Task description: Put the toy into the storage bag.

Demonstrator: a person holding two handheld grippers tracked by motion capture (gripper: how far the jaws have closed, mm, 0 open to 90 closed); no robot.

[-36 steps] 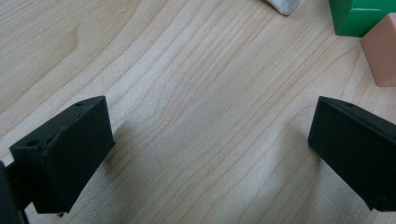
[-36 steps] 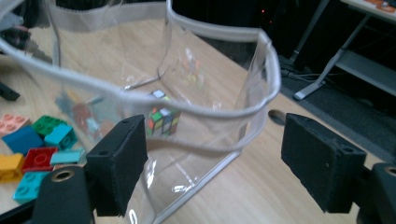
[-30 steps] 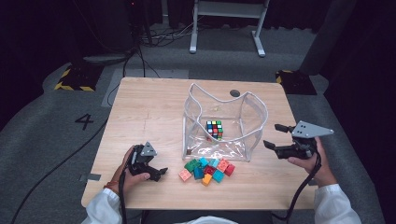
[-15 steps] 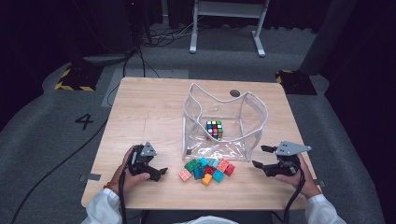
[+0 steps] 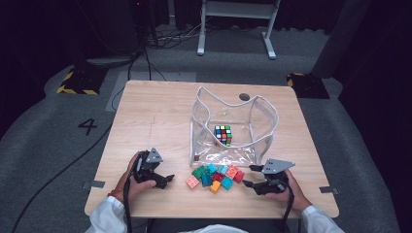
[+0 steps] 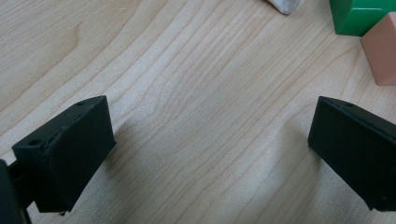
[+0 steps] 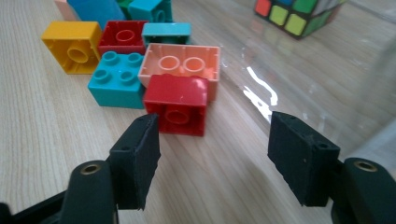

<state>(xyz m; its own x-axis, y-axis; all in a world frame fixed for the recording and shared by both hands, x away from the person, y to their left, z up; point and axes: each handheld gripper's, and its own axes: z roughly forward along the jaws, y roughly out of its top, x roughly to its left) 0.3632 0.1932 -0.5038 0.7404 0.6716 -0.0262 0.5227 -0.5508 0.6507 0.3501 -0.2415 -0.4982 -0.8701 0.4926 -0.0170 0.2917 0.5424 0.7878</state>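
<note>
The blocks (image 5: 215,175) are lying in a loose pile near the table's 6 o'clock edge, at 6 o'clock of the clear bag, in red, teal, green, yellow, blue and salmon. A red block (image 7: 177,105) is lying at the pile's 3 o'clock end with its hollow underside showing, touching a salmon block (image 7: 184,65) likewise turned hollow side out. A teal block (image 7: 117,79) is sitting studs up just beside them, with a yellow block (image 7: 74,45) at the pile's 6 o'clock side.

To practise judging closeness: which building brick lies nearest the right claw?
The red brick just ahead of the right claw; the other bricks lie behind it.
</note>
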